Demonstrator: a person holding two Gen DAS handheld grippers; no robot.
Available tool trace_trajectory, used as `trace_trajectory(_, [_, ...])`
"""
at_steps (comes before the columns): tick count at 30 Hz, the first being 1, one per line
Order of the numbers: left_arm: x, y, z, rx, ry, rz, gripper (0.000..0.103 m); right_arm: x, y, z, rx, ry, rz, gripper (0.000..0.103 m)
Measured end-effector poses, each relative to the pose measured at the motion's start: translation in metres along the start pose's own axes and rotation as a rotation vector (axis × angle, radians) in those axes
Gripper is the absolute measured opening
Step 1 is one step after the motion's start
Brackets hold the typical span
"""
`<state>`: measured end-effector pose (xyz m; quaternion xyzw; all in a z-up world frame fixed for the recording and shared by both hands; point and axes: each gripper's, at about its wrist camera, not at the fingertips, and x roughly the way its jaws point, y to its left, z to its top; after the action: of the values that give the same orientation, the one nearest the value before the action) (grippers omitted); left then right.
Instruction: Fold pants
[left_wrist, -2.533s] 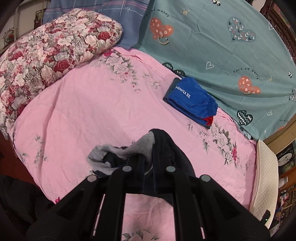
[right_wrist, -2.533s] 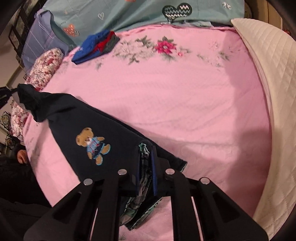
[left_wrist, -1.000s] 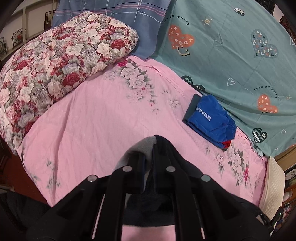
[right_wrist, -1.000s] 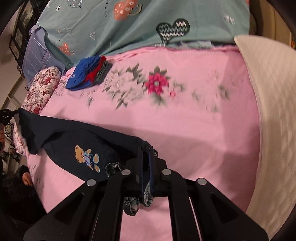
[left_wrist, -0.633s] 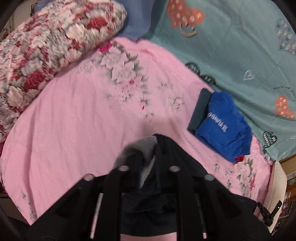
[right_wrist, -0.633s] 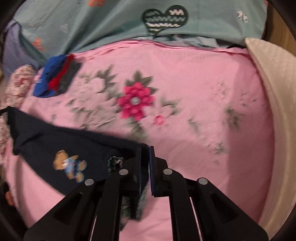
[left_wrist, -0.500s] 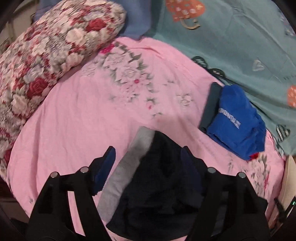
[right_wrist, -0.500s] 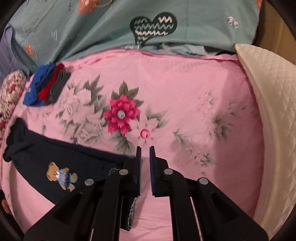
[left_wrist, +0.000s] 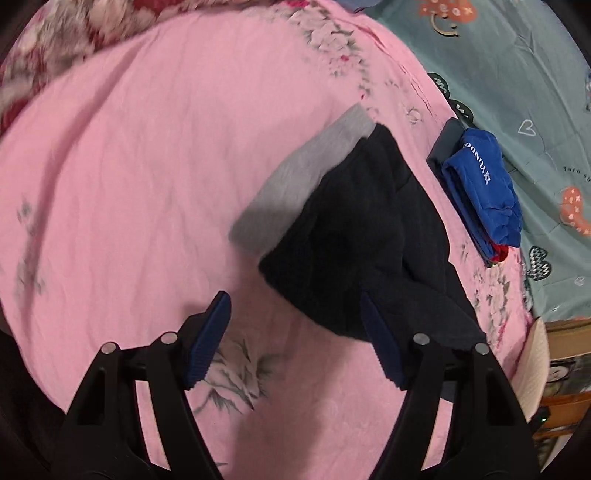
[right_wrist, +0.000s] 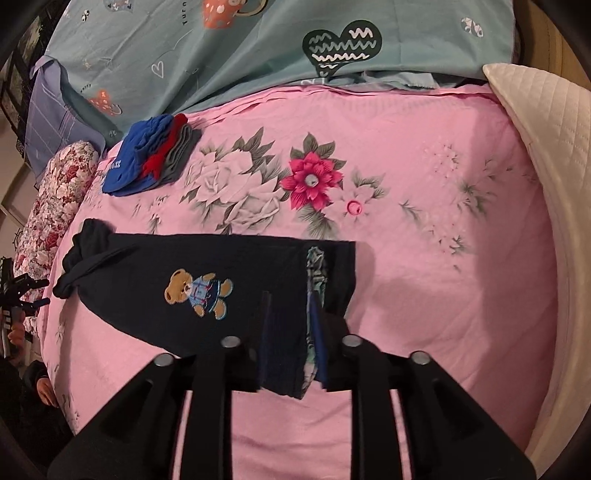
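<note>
Dark navy pants (right_wrist: 207, 273) with a teddy bear patch (right_wrist: 197, 293) lie flat across the pink bedsheet (right_wrist: 424, 258). In the left wrist view the cuff end (left_wrist: 354, 221) with its grey lining (left_wrist: 306, 177) lies on the sheet (left_wrist: 129, 166). My left gripper (left_wrist: 295, 332) is open and empty just behind that cuff. My right gripper (right_wrist: 291, 332) has its jaws part open, standing on either side of the waistband (right_wrist: 314, 280), which lies flat on the sheet.
A folded stack of blue, red and grey clothes (right_wrist: 151, 155) lies near the teal quilt (right_wrist: 258, 48); the stack also shows in the left wrist view (left_wrist: 484, 188). A floral pillow (right_wrist: 55, 199) lies far left. A cream quilted pad (right_wrist: 550, 147) runs along the right edge.
Both grippers lowered the pants onto the sheet. The left gripper opened and let go of the cuff. The right jaws widened around the waistband.
</note>
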<state>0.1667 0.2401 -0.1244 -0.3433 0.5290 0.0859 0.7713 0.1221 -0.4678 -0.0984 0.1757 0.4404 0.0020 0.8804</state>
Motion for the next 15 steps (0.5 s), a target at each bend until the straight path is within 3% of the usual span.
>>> trace_trajectory(3, [0.022, 0.011, -0.001, -0.068, 0.037, -0.093, 0.072, 0.002, 0.001, 0.002, 0.007, -0.01, -0.002, 0.035])
trace_trajectory(5, [0.037, 0.014, 0.005, -0.108, 0.047, -0.13, 0.058, 0.006, -0.002, 0.007, 0.018, -0.007, 0.001, 0.035])
trace_trajectory(7, [0.051, 0.011, 0.012, -0.123, 0.072, -0.146, 0.023, 0.014, -0.008, 0.013, 0.018, 0.005, -0.019, 0.035])
trace_trajectory(10, [0.054, 0.003, 0.018, -0.094, 0.074, -0.105, 0.015, 0.027, -0.012, 0.02, -0.011, 0.021, -0.051, 0.035])
trace_trajectory(15, [0.043, 0.001, 0.026, -0.078, 0.064, -0.103, 0.014, 0.054, -0.014, 0.037, -0.043, 0.058, -0.062, 0.035])
